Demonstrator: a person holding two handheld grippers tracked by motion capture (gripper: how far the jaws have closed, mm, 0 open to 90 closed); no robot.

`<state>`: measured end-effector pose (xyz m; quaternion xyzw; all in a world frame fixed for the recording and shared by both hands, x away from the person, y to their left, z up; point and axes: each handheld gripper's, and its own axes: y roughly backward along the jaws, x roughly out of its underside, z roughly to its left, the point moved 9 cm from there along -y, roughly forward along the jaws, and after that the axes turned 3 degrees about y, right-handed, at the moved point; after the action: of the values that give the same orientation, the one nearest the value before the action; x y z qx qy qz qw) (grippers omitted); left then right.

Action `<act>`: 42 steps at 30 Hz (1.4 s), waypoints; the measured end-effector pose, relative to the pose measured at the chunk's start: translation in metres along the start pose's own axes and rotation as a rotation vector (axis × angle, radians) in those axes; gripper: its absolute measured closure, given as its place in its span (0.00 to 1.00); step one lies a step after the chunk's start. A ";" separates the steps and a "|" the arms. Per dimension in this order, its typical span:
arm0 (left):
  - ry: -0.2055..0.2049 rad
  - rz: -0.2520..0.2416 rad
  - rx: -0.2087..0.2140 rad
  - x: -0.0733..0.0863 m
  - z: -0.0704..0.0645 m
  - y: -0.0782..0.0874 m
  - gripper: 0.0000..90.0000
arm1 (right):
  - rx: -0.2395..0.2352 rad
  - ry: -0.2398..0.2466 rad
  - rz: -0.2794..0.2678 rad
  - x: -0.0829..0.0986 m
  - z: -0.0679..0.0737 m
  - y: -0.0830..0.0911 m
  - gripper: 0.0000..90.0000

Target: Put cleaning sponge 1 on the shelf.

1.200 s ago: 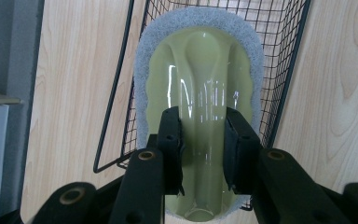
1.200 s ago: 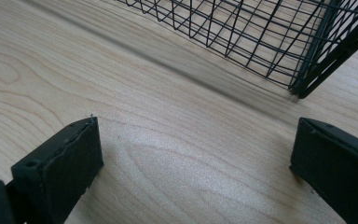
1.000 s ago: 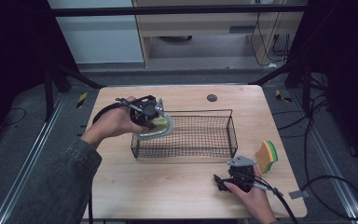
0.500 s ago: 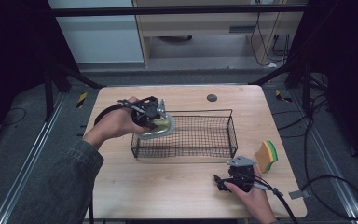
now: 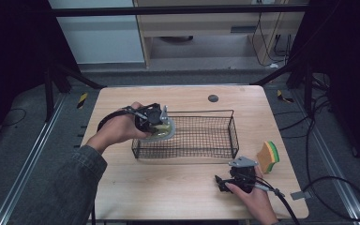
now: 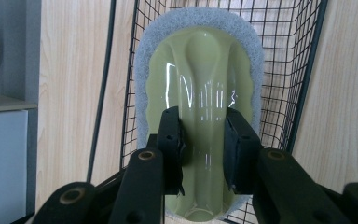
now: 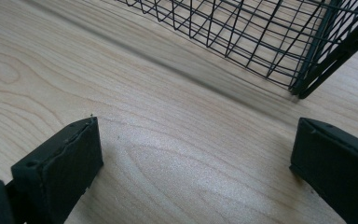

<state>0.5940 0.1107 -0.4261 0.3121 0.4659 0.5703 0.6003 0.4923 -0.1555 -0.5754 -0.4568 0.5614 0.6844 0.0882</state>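
My left gripper (image 5: 161, 127) (image 6: 203, 140) is shut on the raised handle of a pale green scrubber with a grey-white pad rim (image 6: 200, 93) (image 5: 163, 131). It holds the scrubber over the left end of a black wire basket (image 5: 192, 136) (image 6: 284, 56). My right gripper (image 5: 221, 182) (image 7: 193, 158) rests low on the wooden table (image 5: 168, 187) in front of the basket's right end, jaws wide open with bare wood between them. The basket's corner (image 7: 303, 84) lies ahead of it.
A yellow and green sponge (image 5: 268, 156) stands on edge at the table's right side, close to the right hand. A small dark round disc (image 5: 213, 98) lies near the far edge. Cables trail from both grippers.
The left gripper has carried the scrubber slightly right and down, over the basket's left end. The right gripper has stayed put.
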 end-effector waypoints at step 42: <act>0.022 0.065 0.087 0.018 -0.017 -0.049 0.79 | -0.003 0.003 0.000 0.000 0.000 0.000 0.02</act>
<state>0.5961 0.1181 -0.4808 0.3466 0.4865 0.5720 0.5622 0.4923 -0.1555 -0.5754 -0.4579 0.5606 0.6846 0.0866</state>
